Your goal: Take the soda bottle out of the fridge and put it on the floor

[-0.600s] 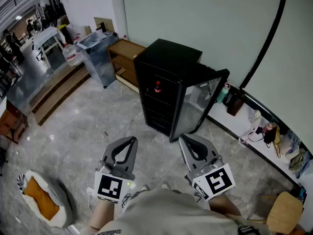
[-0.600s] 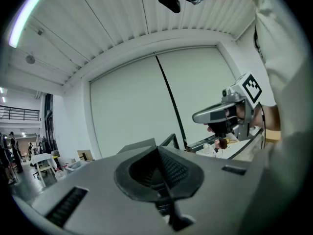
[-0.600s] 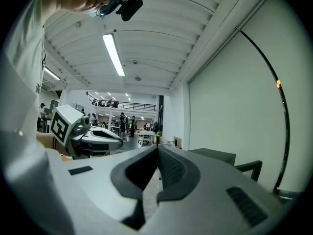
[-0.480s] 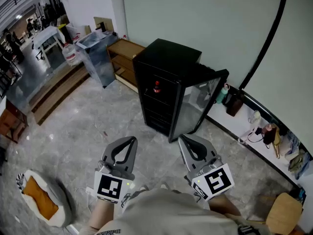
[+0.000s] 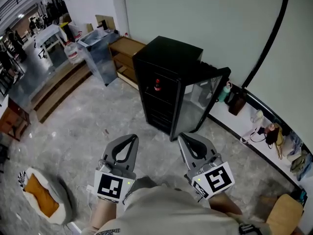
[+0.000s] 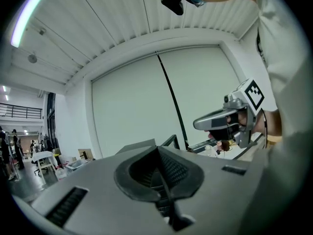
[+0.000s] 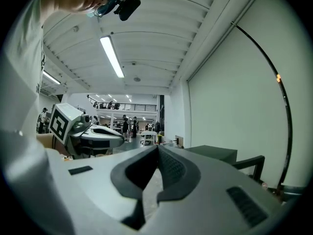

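A black mini fridge stands by the wall with its glass door swung open to the right. On an upper shelf inside stands the soda bottle, dark with a red cap. My left gripper and right gripper are held side by side near my body, well short of the fridge. Both are shut and empty. The left gripper view shows the fridge top beyond the shut jaws, and the right gripper off to the side. The right gripper view shows the fridge top.
A wooden shelf unit and a clear bin stand left of the fridge. Steps drop away at the left. A low ledge with bags and bottles runs along the right wall. A cushion lies at my lower left.
The view has shifted slightly; both grippers stay shut in about the same place. The fridge and bottle have not moved.
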`<state>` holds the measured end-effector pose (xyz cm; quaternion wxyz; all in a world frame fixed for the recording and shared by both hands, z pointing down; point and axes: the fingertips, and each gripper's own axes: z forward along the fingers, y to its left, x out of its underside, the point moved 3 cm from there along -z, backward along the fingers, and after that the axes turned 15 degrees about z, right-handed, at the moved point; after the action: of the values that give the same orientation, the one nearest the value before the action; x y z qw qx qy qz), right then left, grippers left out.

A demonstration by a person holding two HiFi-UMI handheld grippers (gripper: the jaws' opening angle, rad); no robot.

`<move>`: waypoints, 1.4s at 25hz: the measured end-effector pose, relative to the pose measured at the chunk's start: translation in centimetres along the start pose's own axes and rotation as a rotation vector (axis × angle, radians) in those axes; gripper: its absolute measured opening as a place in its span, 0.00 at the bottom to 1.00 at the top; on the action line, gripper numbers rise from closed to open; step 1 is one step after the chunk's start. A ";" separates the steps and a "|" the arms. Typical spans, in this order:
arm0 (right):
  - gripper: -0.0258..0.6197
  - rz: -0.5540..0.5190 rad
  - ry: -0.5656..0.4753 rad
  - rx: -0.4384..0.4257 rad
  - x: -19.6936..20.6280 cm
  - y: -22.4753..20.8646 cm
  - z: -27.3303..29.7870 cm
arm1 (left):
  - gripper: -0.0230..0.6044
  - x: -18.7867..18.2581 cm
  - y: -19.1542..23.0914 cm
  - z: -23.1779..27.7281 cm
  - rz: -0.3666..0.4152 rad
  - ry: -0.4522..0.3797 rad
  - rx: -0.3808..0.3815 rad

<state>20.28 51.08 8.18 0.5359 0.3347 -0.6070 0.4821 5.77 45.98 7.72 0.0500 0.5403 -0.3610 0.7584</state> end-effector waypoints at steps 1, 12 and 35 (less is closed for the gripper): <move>0.03 0.003 0.005 -0.003 0.1 0.0 0.1 | 0.05 -0.1 0.0 0.1 -0.001 -0.003 0.000; 0.04 -0.029 0.047 0.004 0.9 -1.1 5.3 | 0.05 2.6 2.9 2.5 0.014 0.015 0.016; 0.04 0.020 0.140 0.119 2.0 -4.0 29.1 | 0.05 13.3 21.3 13.5 -0.041 0.008 0.115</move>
<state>14.04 22.61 12.14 0.5515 0.3251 -0.5416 0.5447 0.98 18.05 10.69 0.0361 0.5465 -0.3053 0.7790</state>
